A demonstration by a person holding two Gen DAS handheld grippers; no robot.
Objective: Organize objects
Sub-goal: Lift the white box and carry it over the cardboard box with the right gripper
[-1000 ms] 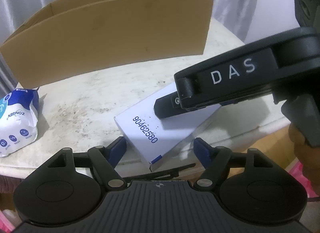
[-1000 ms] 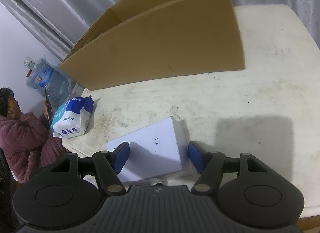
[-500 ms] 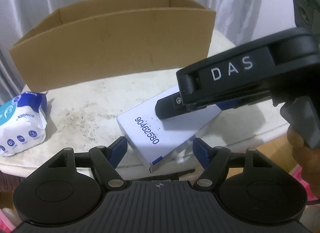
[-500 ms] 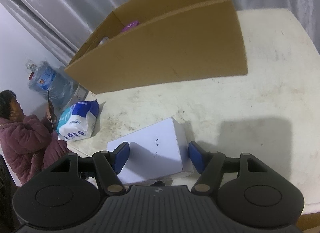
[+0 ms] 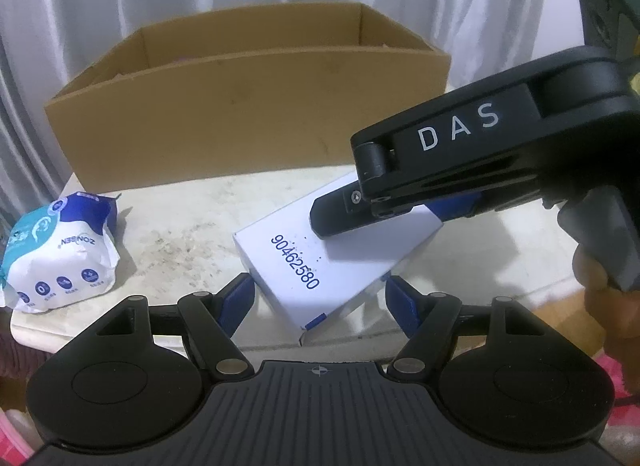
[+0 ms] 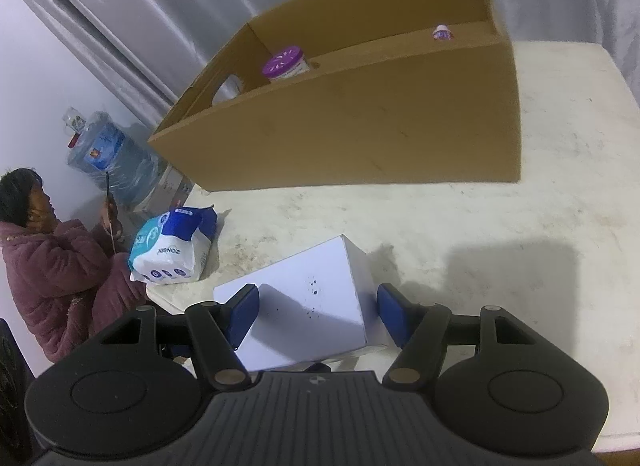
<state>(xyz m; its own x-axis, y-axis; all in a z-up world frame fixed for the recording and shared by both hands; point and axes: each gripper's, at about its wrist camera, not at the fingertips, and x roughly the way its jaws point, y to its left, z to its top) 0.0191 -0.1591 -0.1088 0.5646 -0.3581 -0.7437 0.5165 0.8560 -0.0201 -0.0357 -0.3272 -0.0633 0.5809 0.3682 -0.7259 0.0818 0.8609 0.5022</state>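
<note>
A white box (image 5: 332,254) printed 90462580 is tilted, its near end raised off the table. Both grippers span it. My left gripper (image 5: 320,298) has its blue pads at the box's near corner. My right gripper (image 6: 316,310) has its pads on either side of the same box (image 6: 312,298); its black body marked DAS (image 5: 460,153) reaches in from the right. A blue-and-white tissue pack (image 5: 60,254) lies at the table's left; it also shows in the right wrist view (image 6: 176,246). A large open cardboard box (image 5: 248,121) stands behind, also in the right wrist view (image 6: 360,113).
Inside the cardboard box are a purple-lidded jar (image 6: 286,63) and a small purple-topped item (image 6: 442,31). The stained white table (image 6: 520,225) ends close to the grippers. A seated person in a pink coat (image 6: 52,266) and a water jug (image 6: 108,161) are off the left.
Both cameras have risen, so the inside of the cardboard box shows. The white box has come up with them and its near end is off the table.
</note>
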